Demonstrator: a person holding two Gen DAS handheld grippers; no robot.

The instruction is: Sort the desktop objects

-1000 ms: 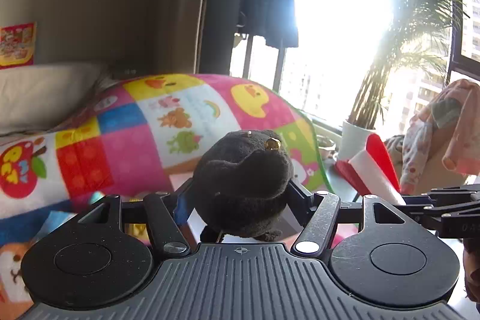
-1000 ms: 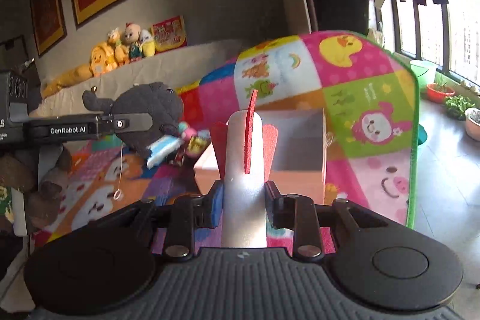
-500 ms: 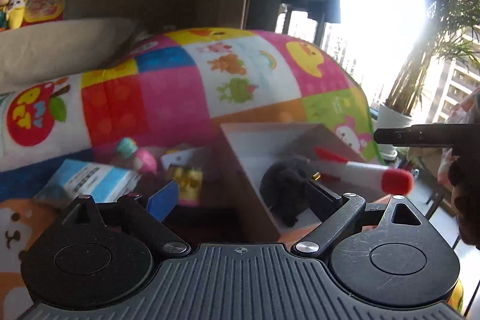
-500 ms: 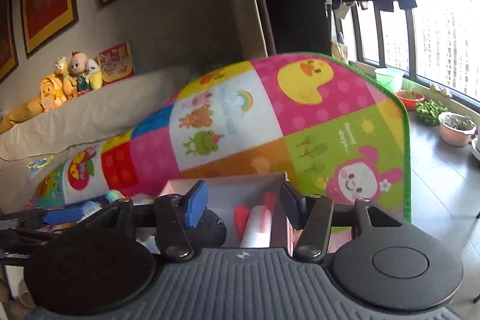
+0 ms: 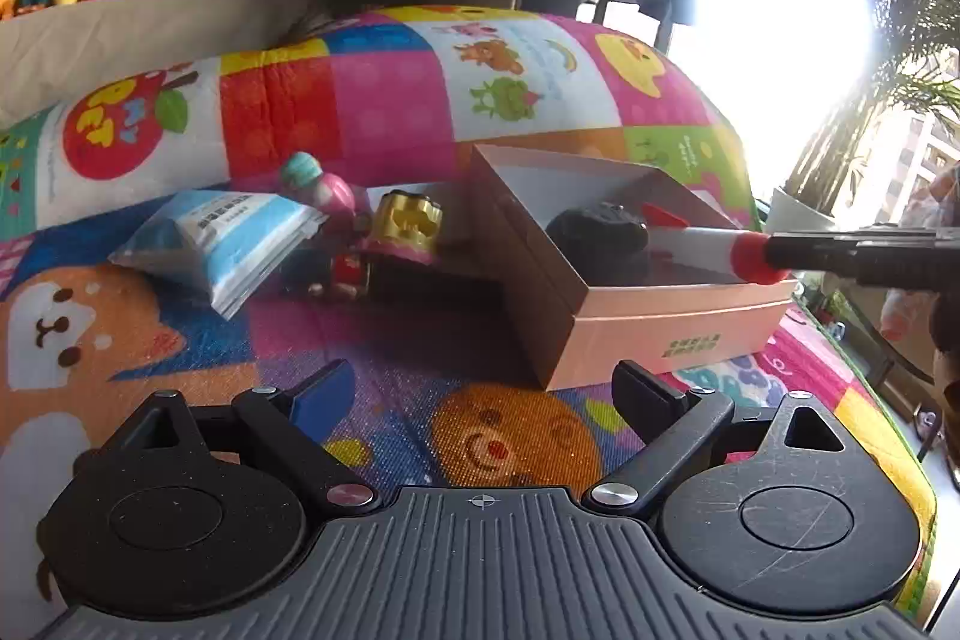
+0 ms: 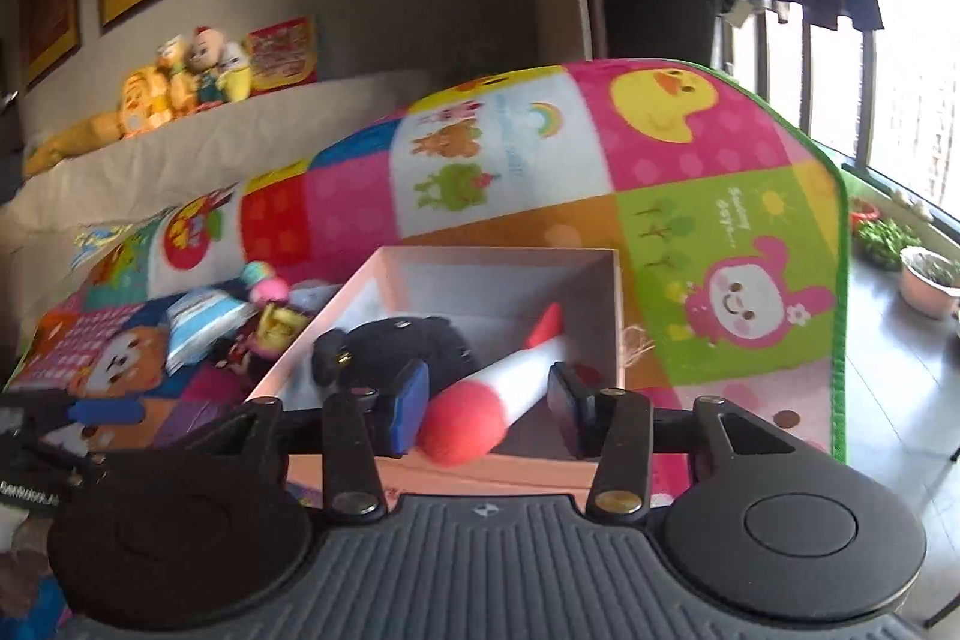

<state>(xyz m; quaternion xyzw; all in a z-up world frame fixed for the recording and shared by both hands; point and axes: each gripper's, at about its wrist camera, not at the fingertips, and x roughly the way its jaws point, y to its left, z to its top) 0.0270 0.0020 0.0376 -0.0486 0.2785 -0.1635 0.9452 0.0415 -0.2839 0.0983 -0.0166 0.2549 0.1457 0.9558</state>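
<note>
Colourful cartoon play mat (image 5: 198,340) underfoot, sofa and bright window beyond. Left: blue-white packet (image 5: 222,238), small toys (image 5: 336,196), gold cap (image 5: 408,220), unsorted, far-left of left gripper (image 5: 480,391), wide and empty, nearer of the two. Centre-right: pink box (image 5: 672,322) containing dark plush (image 6: 402,346). Foam rocket (image 6: 516,376), white body, red nose, long axis running near-to-far, nose over near rim, between closing jaws of right gripper (image 6: 486,409), pads apparently clear.

Both wrist views look forward and down, close over the mat (image 5: 372,382); both share the box (image 5: 672,322) (image 6: 498,469).
</note>
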